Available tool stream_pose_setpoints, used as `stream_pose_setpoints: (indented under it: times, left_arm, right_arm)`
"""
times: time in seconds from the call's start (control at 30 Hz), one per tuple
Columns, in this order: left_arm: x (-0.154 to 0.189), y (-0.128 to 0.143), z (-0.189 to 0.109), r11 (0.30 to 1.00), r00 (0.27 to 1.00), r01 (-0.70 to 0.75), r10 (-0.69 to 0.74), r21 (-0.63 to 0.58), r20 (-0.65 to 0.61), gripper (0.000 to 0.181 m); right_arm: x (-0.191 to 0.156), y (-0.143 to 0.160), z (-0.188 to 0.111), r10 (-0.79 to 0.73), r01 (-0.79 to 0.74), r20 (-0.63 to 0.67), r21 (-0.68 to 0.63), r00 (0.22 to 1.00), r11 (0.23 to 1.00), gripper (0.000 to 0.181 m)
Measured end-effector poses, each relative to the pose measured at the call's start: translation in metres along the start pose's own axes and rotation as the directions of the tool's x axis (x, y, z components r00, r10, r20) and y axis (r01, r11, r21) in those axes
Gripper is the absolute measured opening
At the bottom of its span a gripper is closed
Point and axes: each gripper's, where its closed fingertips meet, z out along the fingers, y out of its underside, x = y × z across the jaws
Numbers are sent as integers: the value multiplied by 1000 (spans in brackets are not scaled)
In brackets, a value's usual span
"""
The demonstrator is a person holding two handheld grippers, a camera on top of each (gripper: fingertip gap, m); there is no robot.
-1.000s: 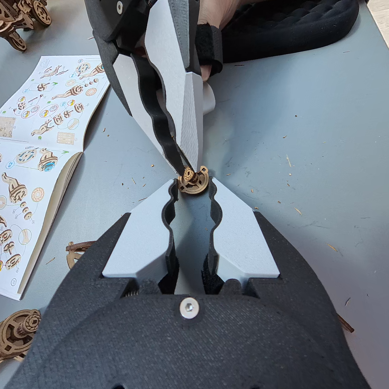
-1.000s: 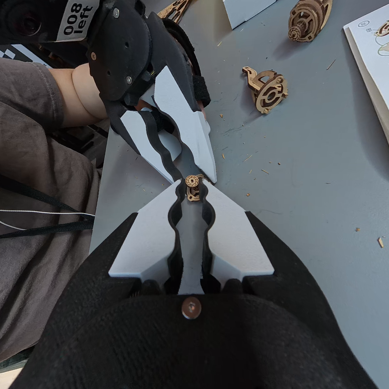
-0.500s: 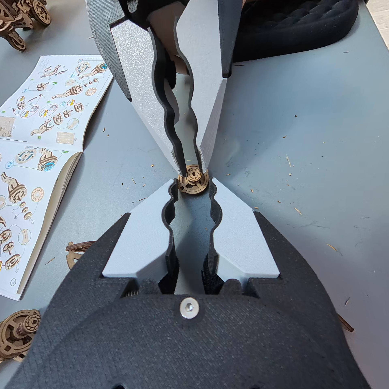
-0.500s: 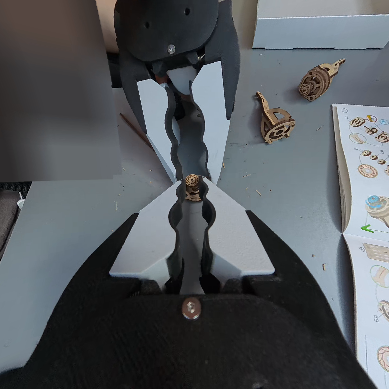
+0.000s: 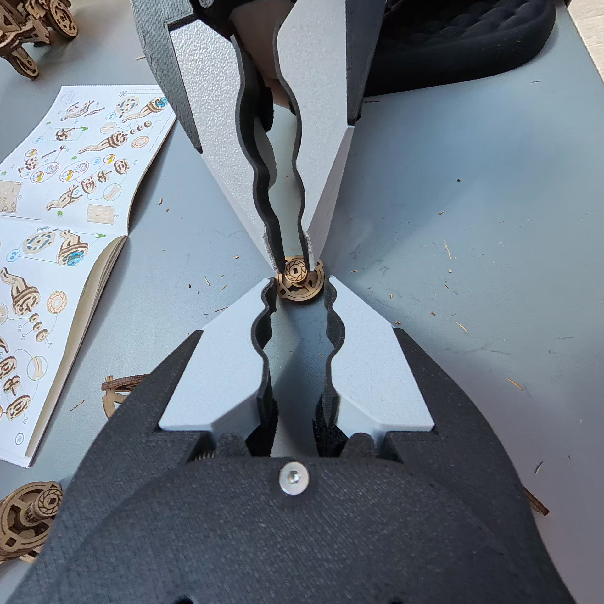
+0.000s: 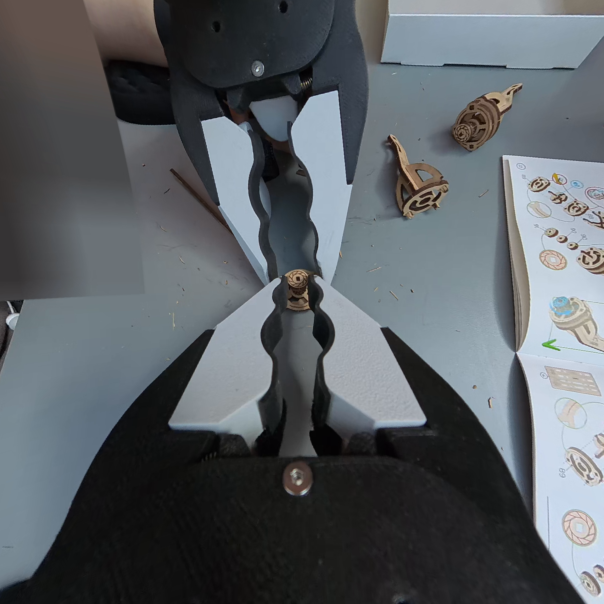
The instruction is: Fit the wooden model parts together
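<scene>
The left gripper (image 5: 299,287) clamps the wide slotted wooden disc (image 5: 302,291) of a small wheel hub by its rim, jaws fairly narrow, just above the grey table (image 5: 457,294). From 12 o'clock in the left wrist view, the right gripper (image 5: 293,265) reaches in and pinches the small patterned wooden cap (image 5: 295,270) that sits on top of the disc, its jaws nearly together. In the right wrist view the same pair reads as a stack: the cap (image 6: 297,278) at the very tips of the right gripper (image 6: 298,284), the disc (image 6: 298,302) behind it, and the left gripper (image 6: 295,271) coming in from 12 o'clock.

My reading is that the cap is being pressed or turned onto the hub's axle. To do it well, keep the two tools on one line, so that the cap's square hole goes on straight (a tilt would likely jam thin plywood). Push gently and evenly, while the left tool only braces the disc.

The open instruction booklet (image 5: 65,228) lies at 9 o'clock in the left wrist view. A finished wheel assembly (image 5: 26,519) sits at 8 o'clock. In the right wrist view a forked wooden bracket (image 6: 418,186) lies at 2 o'clock, well apart from the grip.
</scene>
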Motion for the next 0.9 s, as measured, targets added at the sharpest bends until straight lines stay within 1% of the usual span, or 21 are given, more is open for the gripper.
stream_pose_setpoints:
  times: [0.2,0.37,0.43,0.47,0.6,0.7,0.8,0.9]
  left_arm:
    - [0,0,0,1000,1000,-2,2,0,6,27]
    - [-1,1,-1,1000,1000,1,-1,-1,17,27]
    - [-4,3,-7,1000,999,11,-11,-4,33,27]
    - [-5,3,-11,1000,999,24,-24,9,36,26]
    - [-10,-11,-31,989,996,76,-81,130,36,22]
    - [-13,-20,-37,977,995,91,-99,195,27,20]
    - [-10,-18,-31,980,996,91,-93,179,2,20]
    - [-9,-11,-21,988,996,92,-92,125,-10,29]
  right_arm:
    - [0,0,0,12,-12,-34,-6,999,1000,11]
    - [0,0,0,-79,77,-85,-24,993,997,11]
    - [0,0,0,-94,92,-97,-29,991,995,11]
    - [0,0,0,-91,89,-96,-24,991,996,11]
    - [0,0,0,-69,69,-83,-5,994,998,11]
    - [0,0,-1,-64,65,-88,3,994,998,11]
    - [-1,1,-2,-58,61,-103,27,993,998,11]
    - [-3,2,-3,-48,54,-106,58,993,997,11]
